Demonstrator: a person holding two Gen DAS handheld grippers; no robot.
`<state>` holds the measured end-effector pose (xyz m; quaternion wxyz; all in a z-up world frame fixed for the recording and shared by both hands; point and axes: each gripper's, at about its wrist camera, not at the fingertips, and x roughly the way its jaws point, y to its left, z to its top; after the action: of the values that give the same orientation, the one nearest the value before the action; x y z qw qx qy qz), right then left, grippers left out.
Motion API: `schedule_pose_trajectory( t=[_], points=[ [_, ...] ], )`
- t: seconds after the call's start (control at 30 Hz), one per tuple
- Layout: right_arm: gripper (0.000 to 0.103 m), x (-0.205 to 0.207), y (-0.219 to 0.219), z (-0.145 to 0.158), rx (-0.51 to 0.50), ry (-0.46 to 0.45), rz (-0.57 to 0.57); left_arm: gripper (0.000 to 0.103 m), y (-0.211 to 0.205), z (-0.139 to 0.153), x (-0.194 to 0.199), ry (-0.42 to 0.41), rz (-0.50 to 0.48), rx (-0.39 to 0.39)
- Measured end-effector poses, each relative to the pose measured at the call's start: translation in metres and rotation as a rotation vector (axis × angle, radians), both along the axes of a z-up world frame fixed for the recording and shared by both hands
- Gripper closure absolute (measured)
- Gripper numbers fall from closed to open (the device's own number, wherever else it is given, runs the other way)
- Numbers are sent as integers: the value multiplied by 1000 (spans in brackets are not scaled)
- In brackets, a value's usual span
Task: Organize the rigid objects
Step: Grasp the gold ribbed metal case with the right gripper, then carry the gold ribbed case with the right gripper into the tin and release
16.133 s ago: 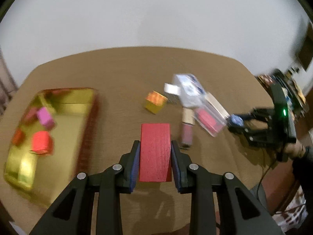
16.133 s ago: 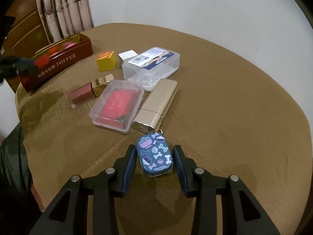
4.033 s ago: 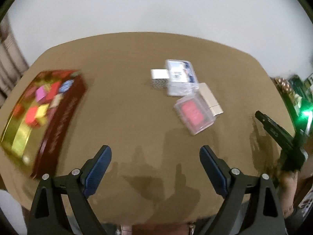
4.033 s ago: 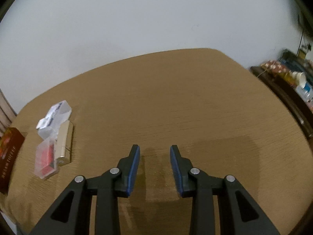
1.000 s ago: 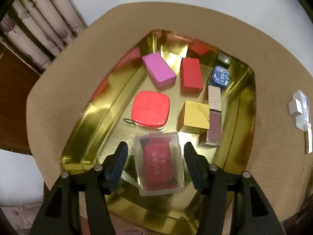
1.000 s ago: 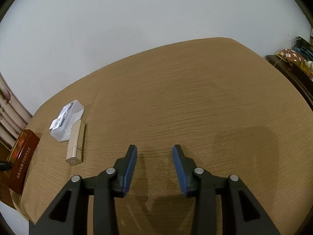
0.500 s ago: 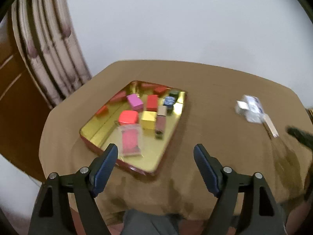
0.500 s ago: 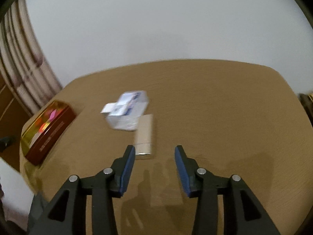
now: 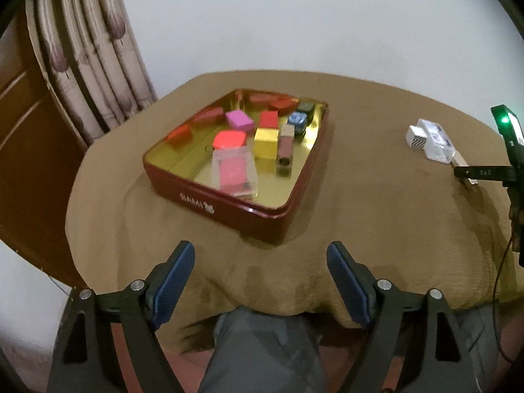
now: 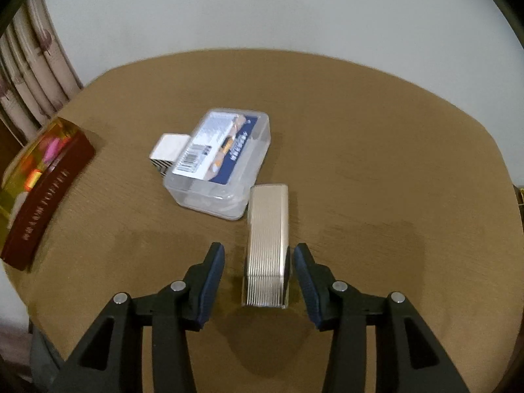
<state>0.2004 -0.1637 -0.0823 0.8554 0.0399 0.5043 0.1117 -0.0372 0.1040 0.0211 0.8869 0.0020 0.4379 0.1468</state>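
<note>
A dark red tin with a gold inside (image 9: 229, 204) sits on the brown table and holds several small items, among them a clear case with a pink insert (image 9: 233, 172). My left gripper (image 9: 260, 283) is open and empty, back over the table's near edge. My right gripper (image 10: 258, 278) is open, its jaws on either side of the near end of a ribbed gold box (image 10: 268, 239) that lies on the table. The right fingertip is close to the box's side. A clear plastic box with a blue label (image 10: 217, 163) and a small white cube (image 10: 168, 149) lie just beyond.
The tin (image 10: 42, 183) is at the far left in the right wrist view. Curtains (image 9: 95, 55) and a wooden panel stand behind the table on the left. A person's grey-clad legs (image 9: 262, 350) are under the table's near edge. The right gripper's body (image 9: 509, 163) shows at the right edge.
My left gripper has let go of the clear pink case in the tin and pulled back and up. My right gripper has moved up to the gold box and now straddles it.
</note>
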Motion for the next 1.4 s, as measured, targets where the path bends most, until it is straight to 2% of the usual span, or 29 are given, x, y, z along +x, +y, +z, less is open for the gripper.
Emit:
schedule_pose_trajectory(
  t=[0.07,0.27,0.47,0.6,0.73,0.83,0.93,1.1,1.2,1.4],
  points=[
    [72,3,1,0,-17,-5,-6,23,5,-4,1,9,11,-9],
    [74,-1,-5,-1,3,21,-10,23,9,-1,-8,-25,46,10],
    [74,-36,-37,-3,213,63,-69,23,21,9,-32,-66,97,45],
    [74,-54,-28,27,359,49,-31,21,34,5,-42,-48,133,42],
    [74,-52,27,81,462,12,111,21,46,0,-48,-25,160,26],
    [74,-39,99,113,525,19,253,21,55,1,-53,-38,185,21],
    [74,-21,173,126,554,51,356,21,64,3,-56,-45,202,23],
    [74,4,272,117,556,166,460,21,76,3,-60,-60,227,17],
    [74,18,325,102,507,225,477,21,82,4,-61,-70,232,13],
    [73,29,369,85,447,266,474,20,89,-2,-58,-52,231,-24]
  ],
)
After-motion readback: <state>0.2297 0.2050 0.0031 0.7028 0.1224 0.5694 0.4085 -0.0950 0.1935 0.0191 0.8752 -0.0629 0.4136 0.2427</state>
